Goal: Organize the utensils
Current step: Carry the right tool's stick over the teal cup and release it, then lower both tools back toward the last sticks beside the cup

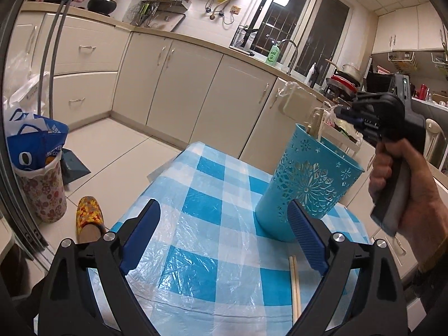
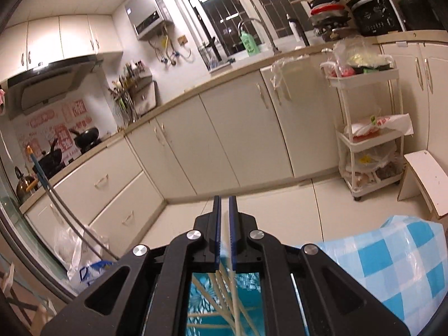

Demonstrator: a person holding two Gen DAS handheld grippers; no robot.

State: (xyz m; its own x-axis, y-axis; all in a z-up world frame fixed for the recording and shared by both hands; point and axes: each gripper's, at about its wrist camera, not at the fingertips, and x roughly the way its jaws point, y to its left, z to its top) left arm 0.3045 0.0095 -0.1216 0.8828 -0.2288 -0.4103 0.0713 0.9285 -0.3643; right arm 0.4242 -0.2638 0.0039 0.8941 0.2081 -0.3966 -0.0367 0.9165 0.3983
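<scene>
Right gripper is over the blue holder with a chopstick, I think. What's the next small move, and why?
Probably open the right gripper to drop the chopstick: its lower end already hangs inside the blue holder with the other sticks. Then the open left gripper can take the pair of chopsticks lying on the checked tablecloth.

Holder [image 1: 305, 184] on table [image 1: 196, 224]; chopsticks [image 1: 295, 288] on table before holder.

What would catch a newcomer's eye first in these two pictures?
Probably the blue cut-out utensil holder standing on the blue-and-white checked tablecloth, with pale utensils sticking out of its top. Just above it, the right gripper hovers at those utensil tips, jaws nearly closed. A pair of chopsticks lies on the cloth near the open left gripper.
</scene>
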